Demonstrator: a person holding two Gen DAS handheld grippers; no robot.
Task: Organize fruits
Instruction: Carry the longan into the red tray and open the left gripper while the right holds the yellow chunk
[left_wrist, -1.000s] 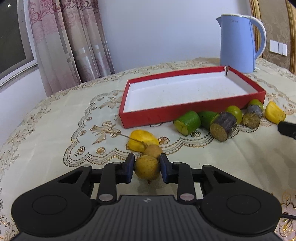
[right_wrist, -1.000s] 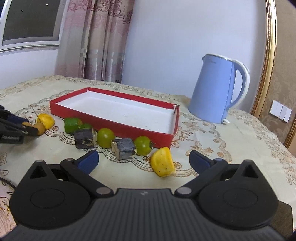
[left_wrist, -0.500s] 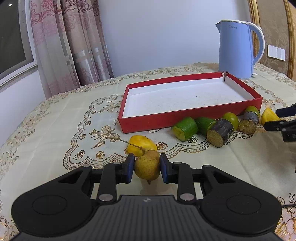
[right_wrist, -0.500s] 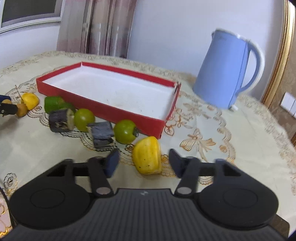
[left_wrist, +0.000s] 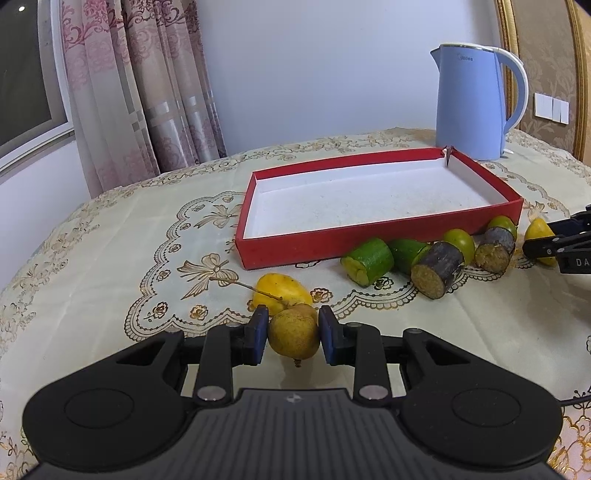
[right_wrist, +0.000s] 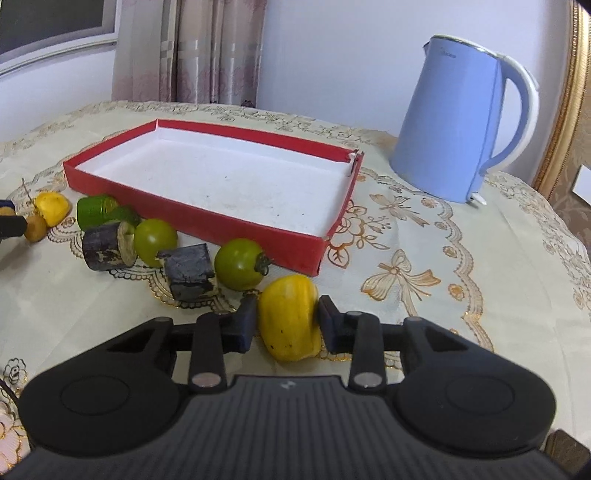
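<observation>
On the table, a red box (left_wrist: 380, 236) with a white floor sits with nothing in it, so the fruit can go inside. All the fruit lies in a row just in front of its near wall, close by, so each piece only needs a short trip.

At the left end, the left gripper (left_wrist: 293, 334) is clamped on a small brown round fruit (left_wrist: 293, 338). The blue pads press on its 2 sides, so it should not roll away. A second small brown fruit and a yellow fruit (left_wrist: 282, 290) sit right behind it.

At the right end, the right gripper (right_wrist: 288, 325) has just been closing, and its pads now squeeze a yellow fruit piece (right_wrist: 290, 319) from both sides. A green tomato (right_wrist: 240, 264) sits just beside it.

A blue kettle (right_wrist: 458, 122) stands behind the box, out of the way.

I think both hands have their fruit now, and lifting comes next.
</observation>
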